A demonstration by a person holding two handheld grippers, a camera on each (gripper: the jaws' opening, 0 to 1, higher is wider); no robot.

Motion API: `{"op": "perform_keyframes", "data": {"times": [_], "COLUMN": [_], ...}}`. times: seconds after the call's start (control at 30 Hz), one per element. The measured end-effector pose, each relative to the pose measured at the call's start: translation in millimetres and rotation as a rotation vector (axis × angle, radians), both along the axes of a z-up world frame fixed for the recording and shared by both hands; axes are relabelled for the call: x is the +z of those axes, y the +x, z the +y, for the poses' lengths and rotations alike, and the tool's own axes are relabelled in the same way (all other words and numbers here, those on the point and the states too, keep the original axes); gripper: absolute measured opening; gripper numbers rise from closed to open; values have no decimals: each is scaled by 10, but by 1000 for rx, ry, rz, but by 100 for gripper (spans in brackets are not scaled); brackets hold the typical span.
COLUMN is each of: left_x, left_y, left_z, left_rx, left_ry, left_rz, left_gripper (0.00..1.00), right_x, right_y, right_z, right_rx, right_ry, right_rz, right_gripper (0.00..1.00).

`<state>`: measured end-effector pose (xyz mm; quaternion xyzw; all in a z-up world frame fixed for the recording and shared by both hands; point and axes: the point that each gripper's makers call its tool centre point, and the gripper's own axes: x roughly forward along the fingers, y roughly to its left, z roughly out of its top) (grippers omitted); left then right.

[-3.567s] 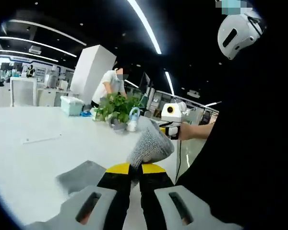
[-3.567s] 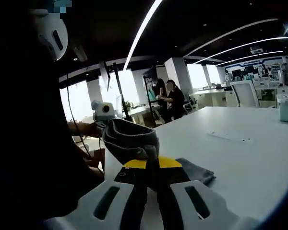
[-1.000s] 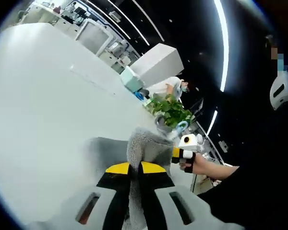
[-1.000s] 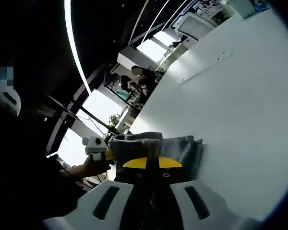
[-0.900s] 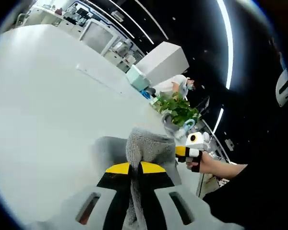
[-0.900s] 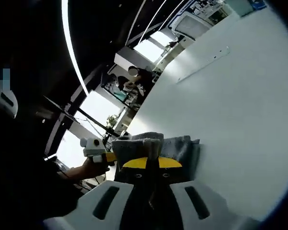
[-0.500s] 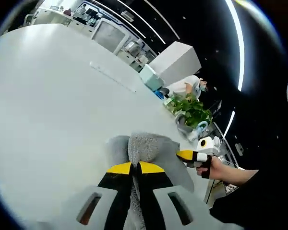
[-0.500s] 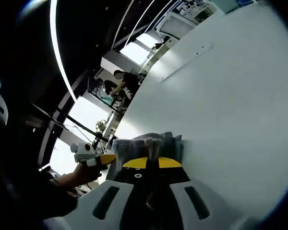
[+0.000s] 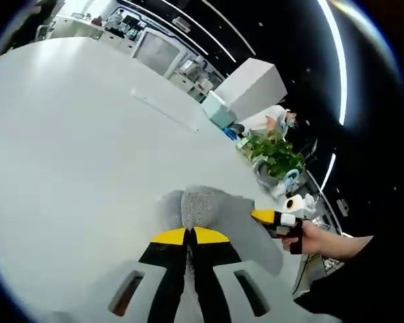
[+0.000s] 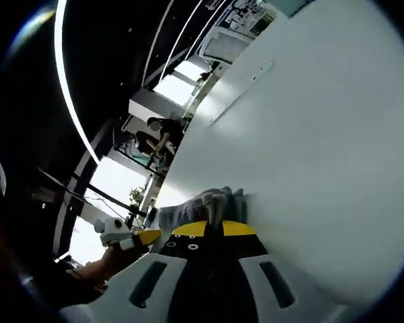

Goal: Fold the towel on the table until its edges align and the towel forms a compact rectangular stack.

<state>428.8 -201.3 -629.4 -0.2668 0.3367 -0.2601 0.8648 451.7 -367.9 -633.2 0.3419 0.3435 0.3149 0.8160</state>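
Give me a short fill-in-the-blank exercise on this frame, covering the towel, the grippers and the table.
1. The grey terry towel is pinched between the jaws of ____ grippers.
2. The towel lies on a broad ____ table.
3. In the left gripper view, the right gripper enters from the ____.
4. The potted plant has ____ leaves.

Missing words: both; white; right; green

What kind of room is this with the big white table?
Probably an open office or lab. A long white table fills the room, strip lights run across a dark ceiling, and people work at desks by bright windows. A plant stands at the table's far end.
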Motion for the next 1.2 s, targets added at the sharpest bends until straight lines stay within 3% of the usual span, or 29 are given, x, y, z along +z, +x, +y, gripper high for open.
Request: {"op": "perform_keyframes", "data": {"times": [0.17, 0.23, 0.27, 0.33, 0.37, 0.57, 0.63, 0.73, 0.8, 0.93, 1.0, 1.03, 1.13, 1.2], "left_x": [-17, -28, -37, -51, -64, -65, -64, -13, 31, 288, 427, 513, 645, 703], "left_y": [-6, 5, 4, 23, 15, 39, 46, 57, 50, 53, 67, 70, 22, -80], "left_z": [-1, -8, -14, -12, -16, 25, 32, 39, 68, 104, 123, 118, 84, -26], "left_rx": [-18, -35, -47, -70, -85, -120, -121, -77, -79, -68, -62, -59, -81, -151], "left_ry": [42, 98, 126, 196, 221, 358, 370, 287, 282, 276, 277, 275, 290, 285], "left_rz": [-45, -78, -91, -140, -148, -211, -215, -203, -219, -289, -331, -355, -390, -396], "left_gripper": [3, 3, 3, 5, 6, 13, 14, 13, 13, 15, 16, 16, 13, 7], "right_x": [-49, -88, -127, -80, -80, -40, -31, 3, 67, 297, 403, 472, 609, 679], "right_y": [19, 47, 79, 95, 94, 116, 112, 109, 104, 112, 107, 92, 29, -19], "right_z": [-50, -117, -188, -199, -203, -205, -185, -163, -161, -185, -217, -233, -200, -134], "right_rx": [39, 35, 34, 61, 57, 118, 139, 155, 162, 164, 141, 133, 147, 160], "right_ry": [-177, -273, -357, -410, -415, -571, -600, -612, -609, -631, -622, -622, -612, -585], "right_rz": [-127, -171, -207, -260, -256, -364, -381, -400, -422, -526, -547, -562, -594, -609], "right_gripper": [8, 17, 23, 31, 33, 37, 37, 35, 35, 35, 32, 29, 3, 1]}}
